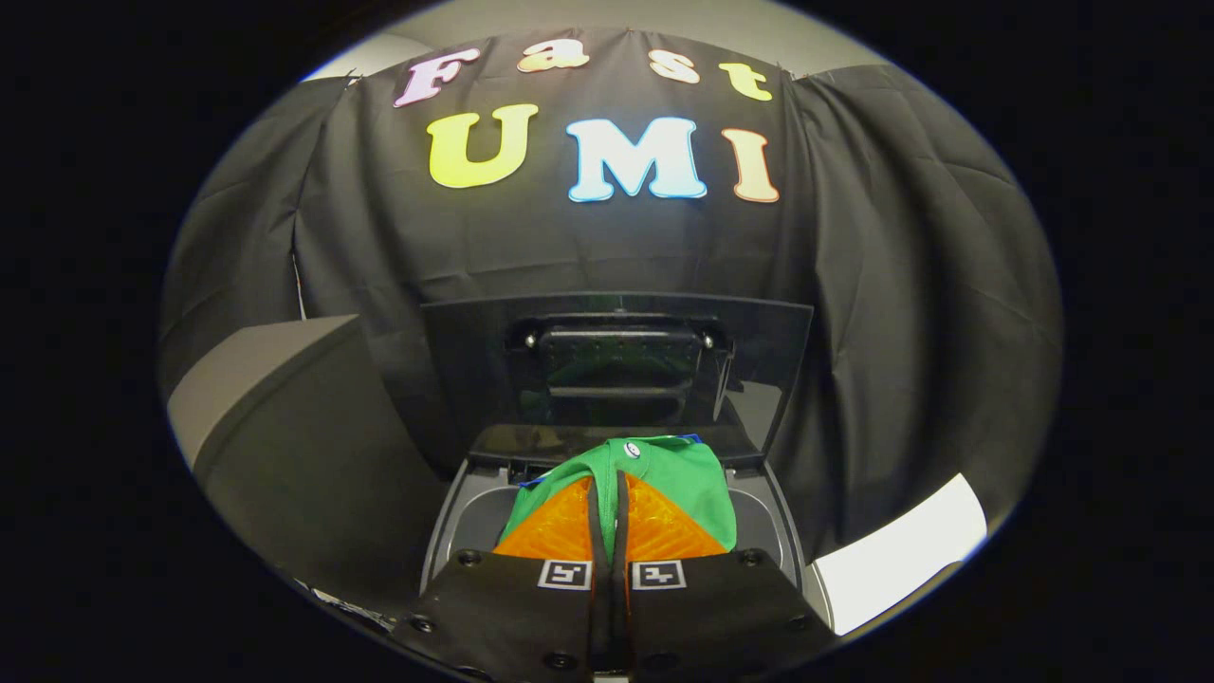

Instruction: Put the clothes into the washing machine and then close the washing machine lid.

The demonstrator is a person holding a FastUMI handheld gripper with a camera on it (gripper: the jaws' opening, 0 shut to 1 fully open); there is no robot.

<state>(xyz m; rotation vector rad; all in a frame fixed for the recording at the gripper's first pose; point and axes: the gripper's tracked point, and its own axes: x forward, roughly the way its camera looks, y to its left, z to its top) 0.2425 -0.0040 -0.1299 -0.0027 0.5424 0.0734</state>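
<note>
A green garment [678,479] hangs draped over the tips of my gripper [609,489], whose two fingers are pressed together on the cloth. It is held above the open top of the washing machine [474,503], over the drum opening. The machine's dark lid [616,365] stands upright behind the garment, with its handle recess facing me. The drum's inside is mostly hidden by the garment and the fingers.
A grey box-like surface [285,417] stands to the left of the machine. A white surface [901,560] lies to the right of it. Black cloth walls close off the back and both sides.
</note>
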